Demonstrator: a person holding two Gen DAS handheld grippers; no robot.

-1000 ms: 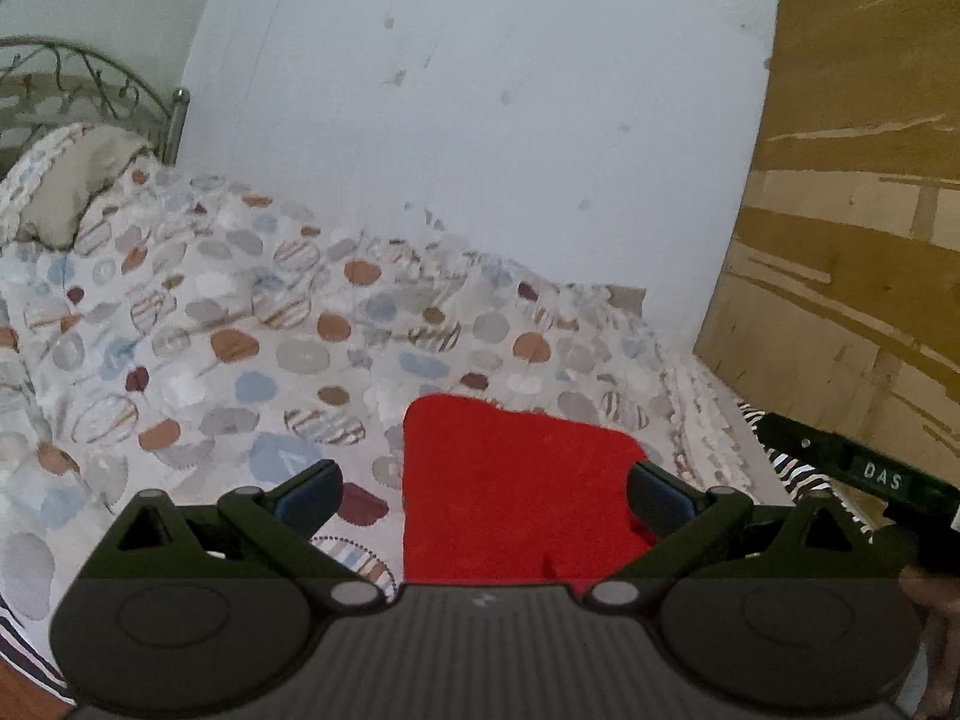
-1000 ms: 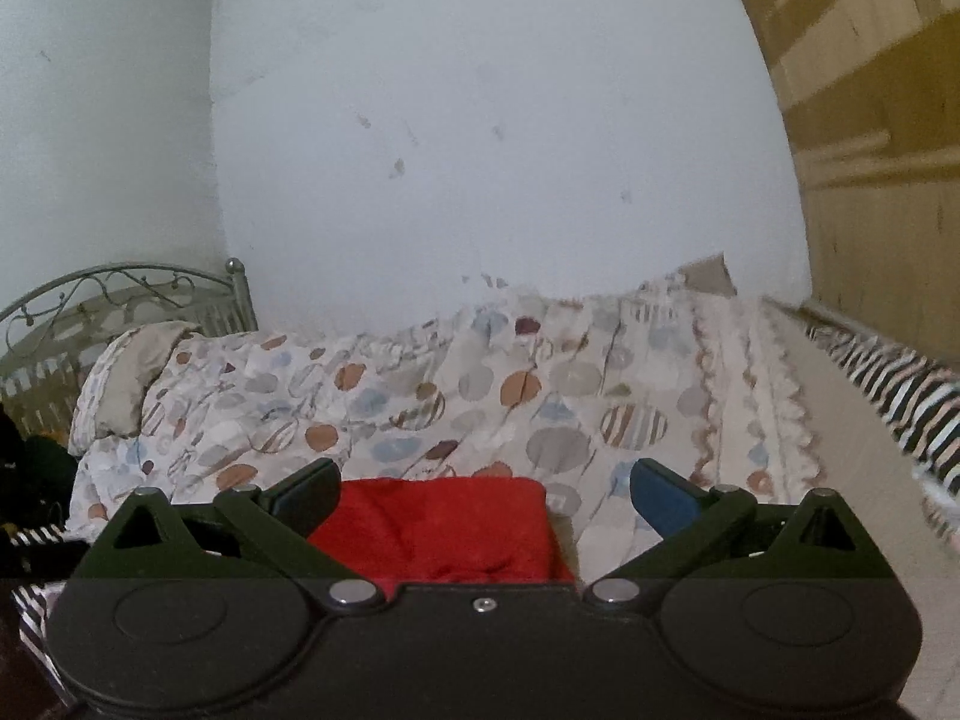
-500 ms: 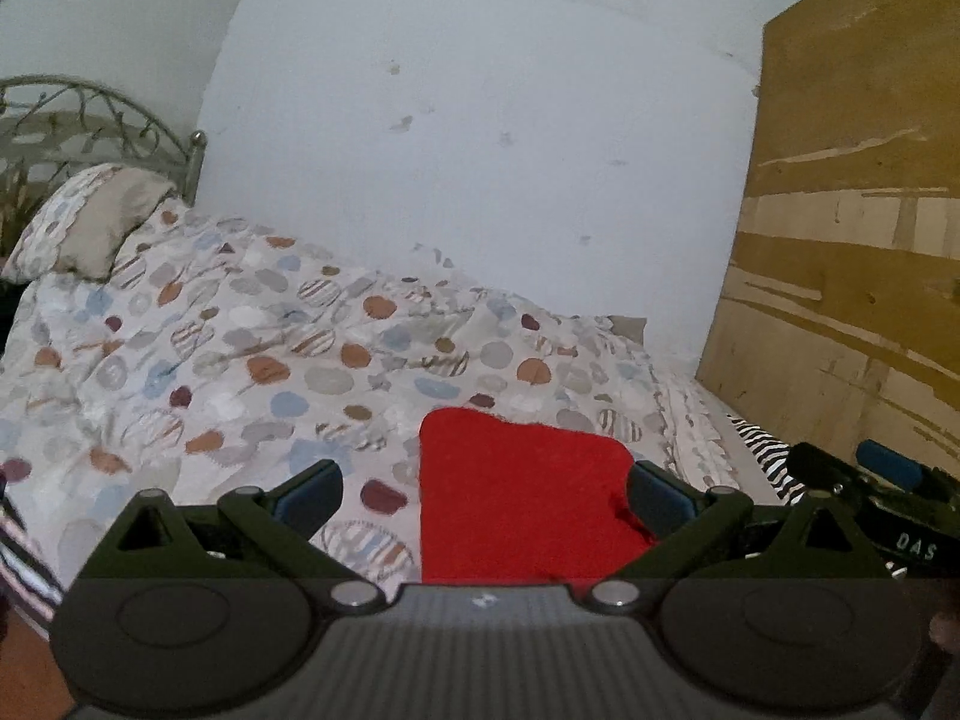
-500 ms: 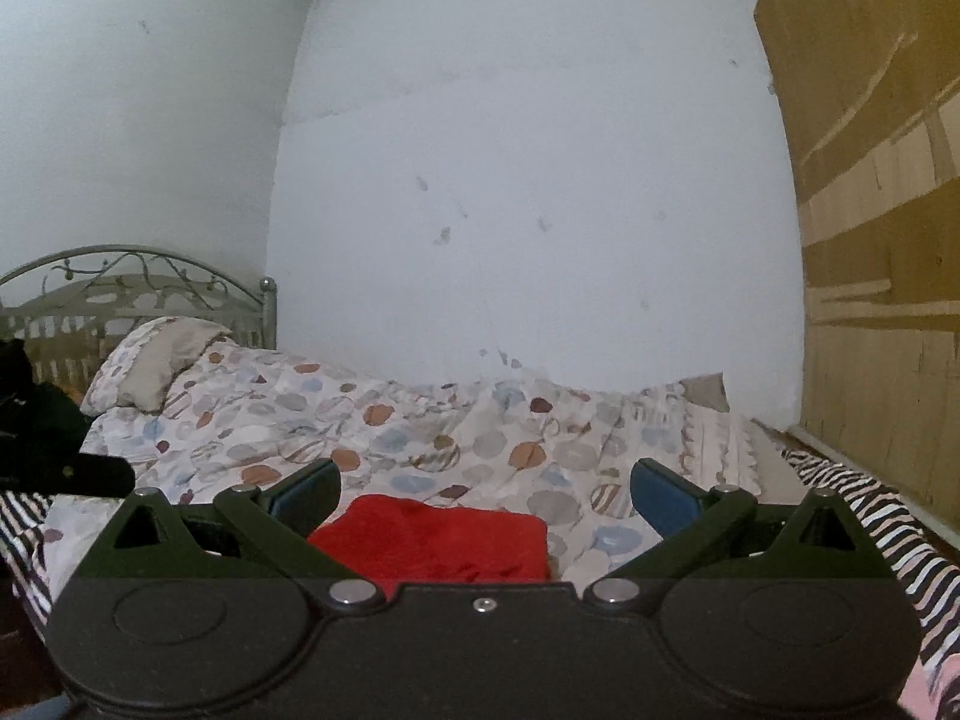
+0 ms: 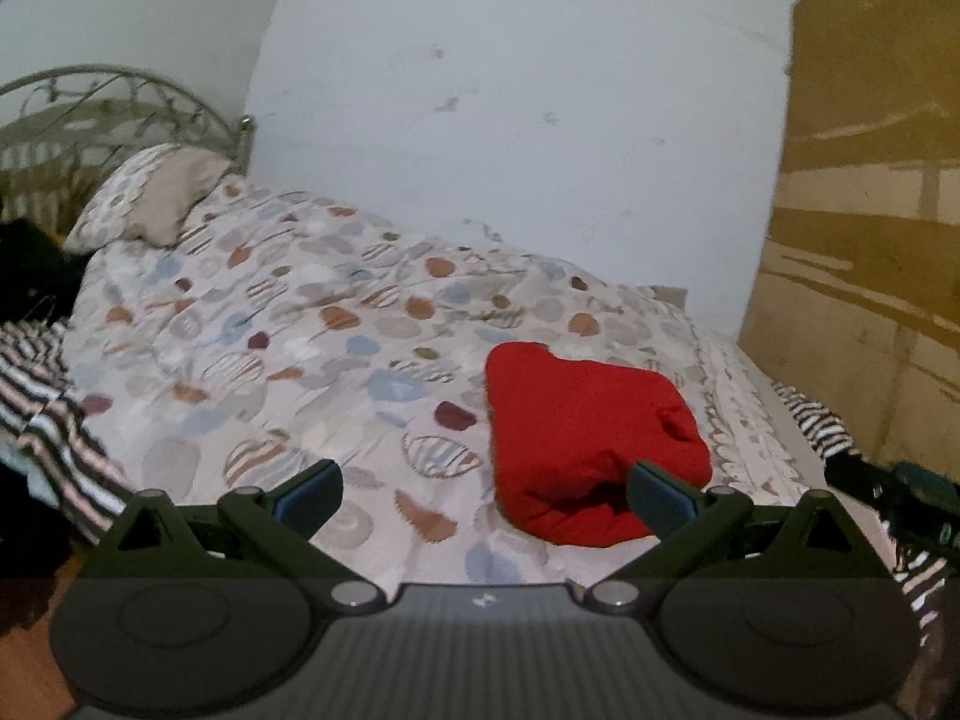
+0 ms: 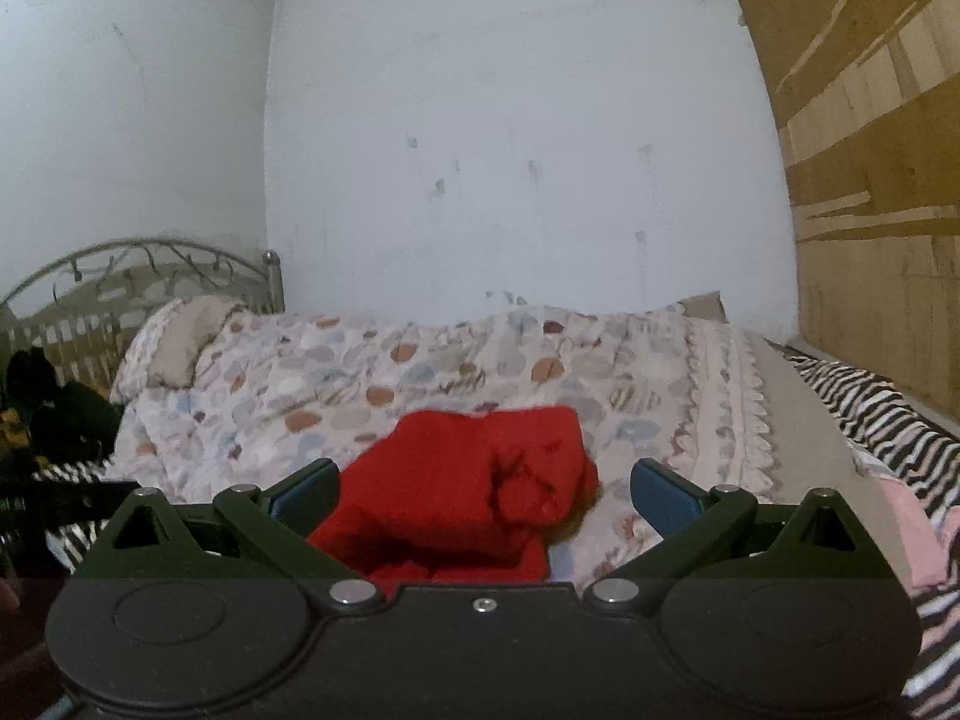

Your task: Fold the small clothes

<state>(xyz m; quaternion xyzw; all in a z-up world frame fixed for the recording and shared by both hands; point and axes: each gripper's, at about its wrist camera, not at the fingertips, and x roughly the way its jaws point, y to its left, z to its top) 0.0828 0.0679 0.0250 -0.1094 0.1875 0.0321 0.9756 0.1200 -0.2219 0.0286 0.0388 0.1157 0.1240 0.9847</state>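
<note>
A folded red garment (image 5: pixel 585 438) lies on the patterned bedspread (image 5: pixel 312 336) near the bed's right side. It also shows in the right wrist view (image 6: pixel 468 492), low and centred. My left gripper (image 5: pixel 483 495) is open and empty, held back from the bed, with the garment ahead and to the right. My right gripper (image 6: pixel 483 492) is open and empty, with the garment ahead between its fingers and apart from them. The right gripper's body shows at the far right edge of the left wrist view (image 5: pixel 900 498).
A pillow (image 5: pixel 150 204) and metal headboard (image 5: pixel 90 114) stand at the far left. A striped blanket (image 6: pixel 888 420) lies along the right, with pink cloth (image 6: pixel 936 528) beside it. A wooden panel (image 5: pixel 870 210) rises at the right. Dark items (image 6: pixel 54 414) sit left.
Both grippers have drawn back and away from the red garment, staying open. The garment now lies further ahead and more of the bed is in view.
</note>
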